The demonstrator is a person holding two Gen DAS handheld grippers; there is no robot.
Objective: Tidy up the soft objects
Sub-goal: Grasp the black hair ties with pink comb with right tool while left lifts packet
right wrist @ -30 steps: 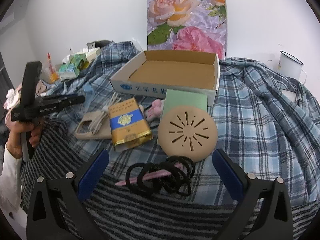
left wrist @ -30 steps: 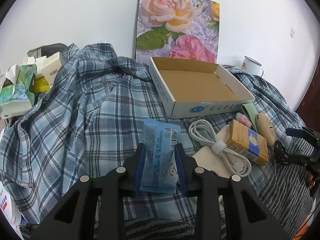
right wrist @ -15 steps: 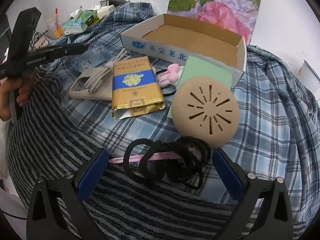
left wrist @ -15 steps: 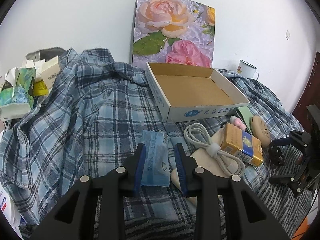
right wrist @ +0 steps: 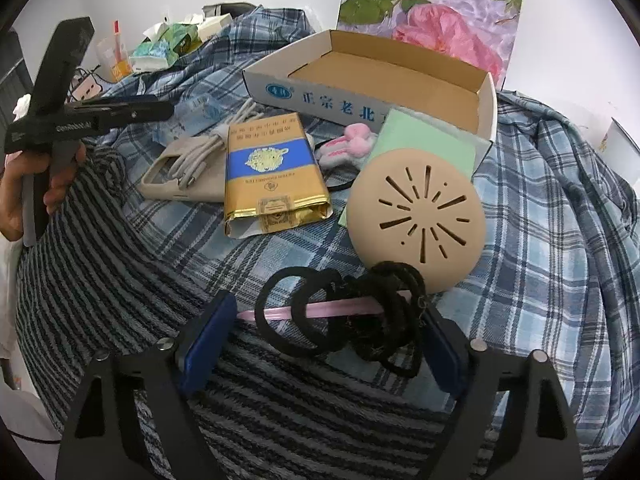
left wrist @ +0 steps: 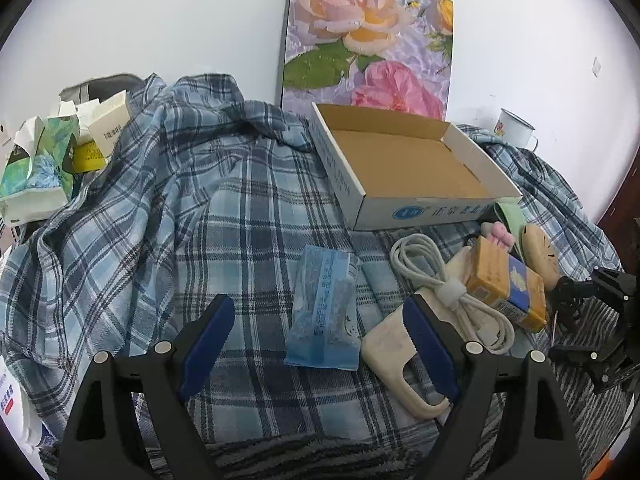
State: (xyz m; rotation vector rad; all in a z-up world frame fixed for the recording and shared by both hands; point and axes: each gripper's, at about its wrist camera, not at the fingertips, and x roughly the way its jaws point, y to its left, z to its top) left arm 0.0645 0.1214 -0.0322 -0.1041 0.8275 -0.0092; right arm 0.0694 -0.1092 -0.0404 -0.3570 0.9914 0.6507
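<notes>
1. My left gripper [left wrist: 320, 344] had its jaws wide open, and nothing was between the blue pads.
2. The blue packet [left wrist: 325, 306] lay flat on the plaid cloth [left wrist: 160, 208], in the gap between my left fingers but touching neither of them.
3. Just to the right of the packet I saw a beige phone case [left wrist: 394, 354], and my right-side finger of the left gripper stood over it.
4. A white cable [left wrist: 448, 292] lay coiled on the case, beside the gold and blue pack [left wrist: 508, 288].
5. The open cardboard box [left wrist: 404, 160] sat farther back, in front of the rose picture [left wrist: 368, 36].
6. My right gripper [right wrist: 324, 336] was also open, with its fingers on either side of the bunch of black hair ties [right wrist: 344, 312].
7. A pink stick [right wrist: 320, 310] passed through the ties; I could not tell if the pads touched it.
8. The ties lay on the striped cloth [right wrist: 120, 280], just in front of the round beige disc [right wrist: 416, 216].
9. Behind the disc, the green pad [right wrist: 428, 142] leaned against the box, and a pink plush piece [right wrist: 352, 144] lay near it.
</notes>
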